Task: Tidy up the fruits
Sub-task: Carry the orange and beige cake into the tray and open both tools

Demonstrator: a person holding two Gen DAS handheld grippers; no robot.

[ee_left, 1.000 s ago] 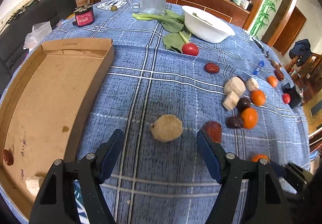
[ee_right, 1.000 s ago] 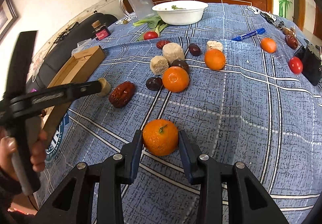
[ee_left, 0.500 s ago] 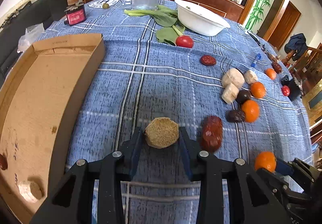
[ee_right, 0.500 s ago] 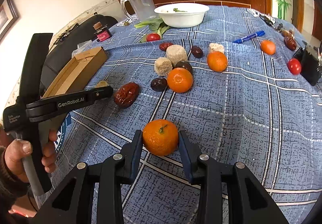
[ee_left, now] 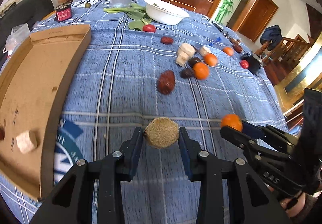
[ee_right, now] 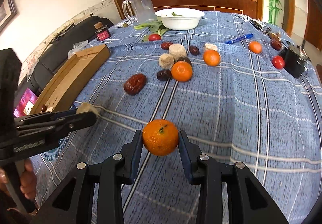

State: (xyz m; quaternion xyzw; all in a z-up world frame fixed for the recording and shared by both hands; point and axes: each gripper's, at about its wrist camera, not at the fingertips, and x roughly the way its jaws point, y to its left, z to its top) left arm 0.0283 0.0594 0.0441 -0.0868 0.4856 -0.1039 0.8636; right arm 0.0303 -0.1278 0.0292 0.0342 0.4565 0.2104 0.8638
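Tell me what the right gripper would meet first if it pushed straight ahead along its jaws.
The right gripper, shut on a tangerine, points over bare tablecloth toward the fruit cluster. Likely first contact is the nearer loose tangerine, though depth and height are unclear.

Orange [ee_right: 181,71]: 4 total, 3 on cloth, 1 clamped. Beige chunk [ee_right: 174,50]: 5 total, 3 on cloth, 1 clamped, 1 in box [ee_right: 80,73]. Red date [ee_right: 134,84]: 4 total, 3 on cloth, 1 in box. Dark date [ee_right: 163,75]: 3. Tomato [ee_right: 154,37]: 2. Bowl [ee_right: 179,22]: 1. Jug [ee_right: 142,8]: 1. Pen [ee_right: 238,38]: 1. Red jar [ee_right: 103,34]: 1. Greens [ee_right: 153,25]: 1 bunch. Black case [ee_right: 294,62]: 1. Box: 1.
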